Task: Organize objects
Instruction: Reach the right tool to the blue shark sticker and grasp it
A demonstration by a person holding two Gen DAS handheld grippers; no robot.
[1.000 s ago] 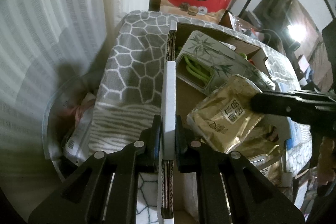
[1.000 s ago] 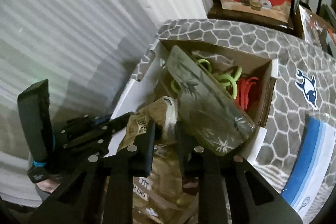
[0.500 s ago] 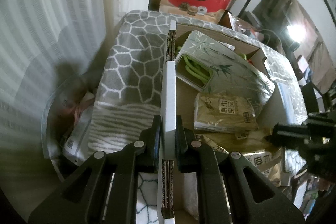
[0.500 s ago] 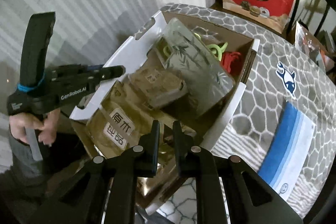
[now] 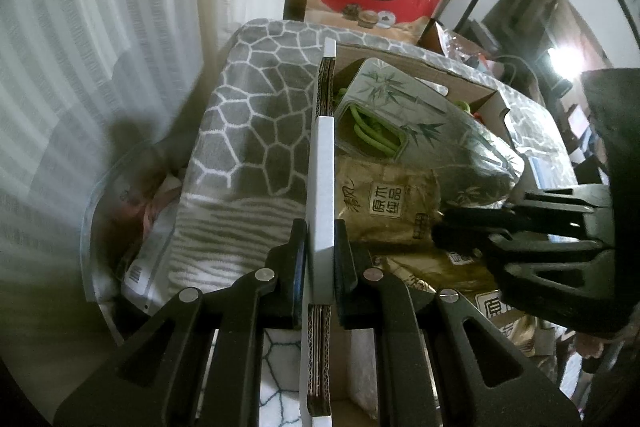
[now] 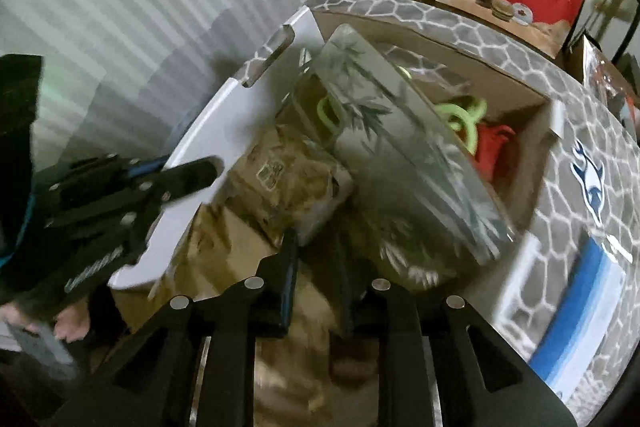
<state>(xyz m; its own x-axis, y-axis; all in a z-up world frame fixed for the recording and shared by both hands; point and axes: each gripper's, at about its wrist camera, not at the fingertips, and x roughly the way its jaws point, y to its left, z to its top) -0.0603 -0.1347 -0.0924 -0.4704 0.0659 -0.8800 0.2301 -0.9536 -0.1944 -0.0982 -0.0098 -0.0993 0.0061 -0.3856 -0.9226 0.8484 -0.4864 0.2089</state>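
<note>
The right wrist view is blurred, so whether the right gripper (image 6: 316, 259), jaws narrow, pinches anything among the tan paper packets (image 6: 292, 187) is unclear. They fill the near half of the white-walled cardboard box (image 5: 496, 103), crowding it; a bamboo-printed silver pouch (image 5: 416, 107) hides green loops. The left gripper (image 5: 320, 251) clamps the box's white wall

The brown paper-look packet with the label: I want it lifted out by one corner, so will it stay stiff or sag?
The brown packet would probably sag: its wrapper looks creased and soft. It likely feels light, lying loosely on other packets. The bamboo-print pack leaning over it may shift.
</note>
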